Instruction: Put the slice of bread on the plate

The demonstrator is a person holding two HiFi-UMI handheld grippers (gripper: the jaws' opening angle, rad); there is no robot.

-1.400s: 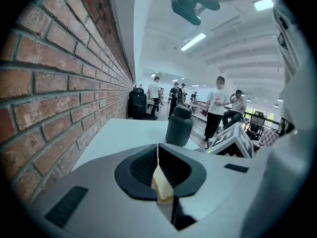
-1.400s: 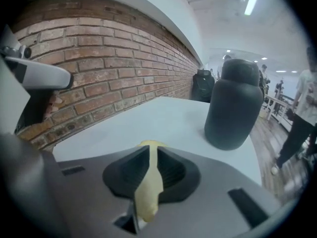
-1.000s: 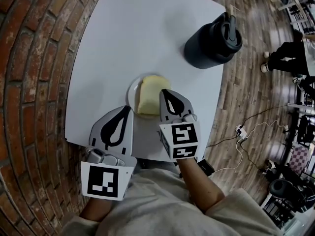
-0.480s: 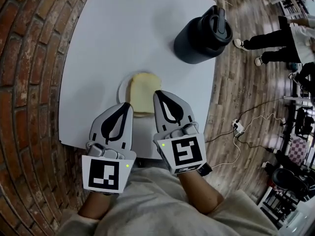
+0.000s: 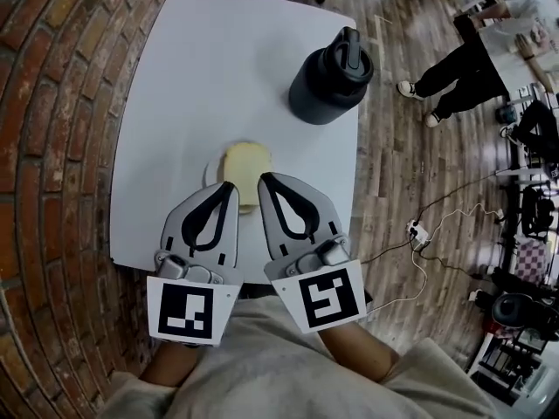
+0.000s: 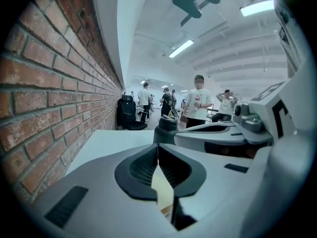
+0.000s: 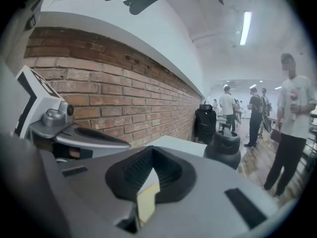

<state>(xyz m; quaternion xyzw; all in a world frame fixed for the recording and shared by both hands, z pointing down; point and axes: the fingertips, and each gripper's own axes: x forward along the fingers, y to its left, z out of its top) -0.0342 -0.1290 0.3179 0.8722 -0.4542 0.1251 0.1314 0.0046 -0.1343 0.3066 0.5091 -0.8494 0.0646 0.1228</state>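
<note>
**A:** Where's the bread at? I can't see past the arms from where I'm standing.

**B:** The slice of bread is lying flat on the plate, right out in front of both grippers. The left gripper and right gripper sit side by side pointing away from the person holding them. From above, their tips cover the near edge of the slice. The plate's mostly hidden under the bread, just a sliver of rim shows on the left gripper's side.

**A:** Are they gripping it?

**B:** Nope. Both have their jaws pinched together, empty. Look along either one and you just catch a bit of pale yellow bread lower down, through the slot behind the closed tips. So it's below and just ahead of them, not in them. Can't say for sure whether a tip is brushing the crust.

**A:** Anything else on the counter?

**B:** It's a white counter with one chunky black jug on it, further out beyond the right gripper and off to its right, well apart from the plate. A brick wall runs along the left gripper's side. Off the right gripper's side it's wooden floor with a cable, and a person standing further off. The only things over the bread are those two gripper tips.
</note>
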